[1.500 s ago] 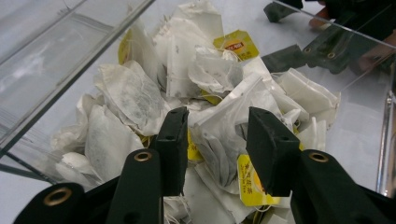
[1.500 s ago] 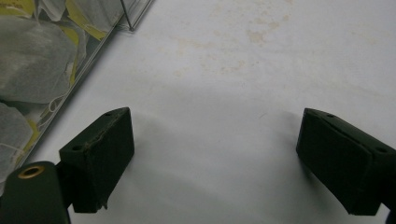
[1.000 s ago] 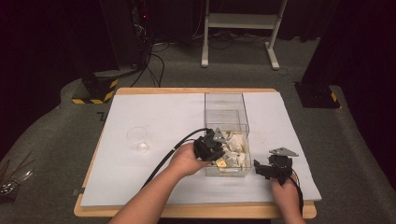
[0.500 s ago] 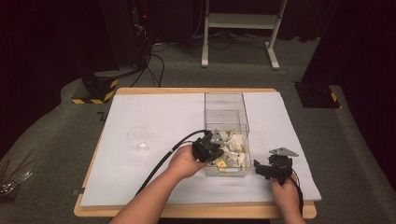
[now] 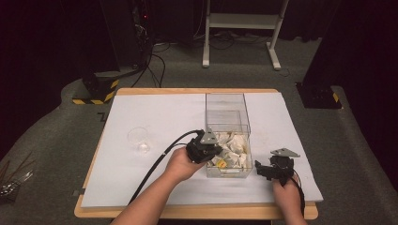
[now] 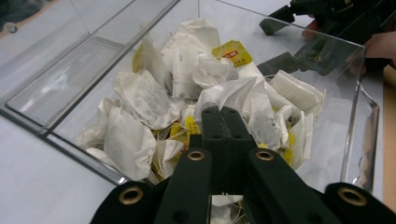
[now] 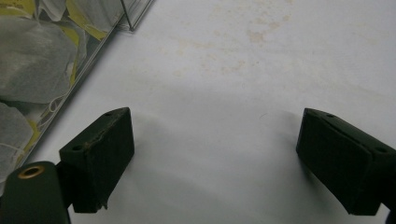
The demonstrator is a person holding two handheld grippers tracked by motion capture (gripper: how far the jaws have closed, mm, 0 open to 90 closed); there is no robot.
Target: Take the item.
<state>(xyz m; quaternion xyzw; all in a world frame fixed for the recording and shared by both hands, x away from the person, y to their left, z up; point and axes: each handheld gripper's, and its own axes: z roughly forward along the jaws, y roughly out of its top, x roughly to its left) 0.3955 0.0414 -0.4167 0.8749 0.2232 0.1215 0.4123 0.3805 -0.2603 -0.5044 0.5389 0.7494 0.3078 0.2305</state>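
Observation:
A clear plastic box (image 5: 226, 108) stands on the white table cover, its near half heaped with white tea bags (image 5: 232, 150), some with yellow tags. My left gripper (image 5: 211, 152) reaches over the box's left wall into the heap. In the left gripper view its jaws stand together, my left gripper (image 6: 223, 114) shut with its tips pressed among the tea bags (image 6: 144, 98). Whether paper is pinched between them I cannot tell. My right gripper (image 5: 260, 169) rests right of the box. Seen up close, my right gripper (image 7: 215, 154) is open over bare cover, the box (image 7: 135, 14) to its left.
A small clear cup (image 5: 139, 138) stands on the left part of the cover. A black cable (image 5: 155, 168) trails from the left gripper toward the table's near edge. The wooden table edge (image 5: 187, 90) frames the cover. The box's far half (image 6: 70, 79) holds no bags.
The left hand has edged slightly toward the near side at the box. The right hand has stayed put.

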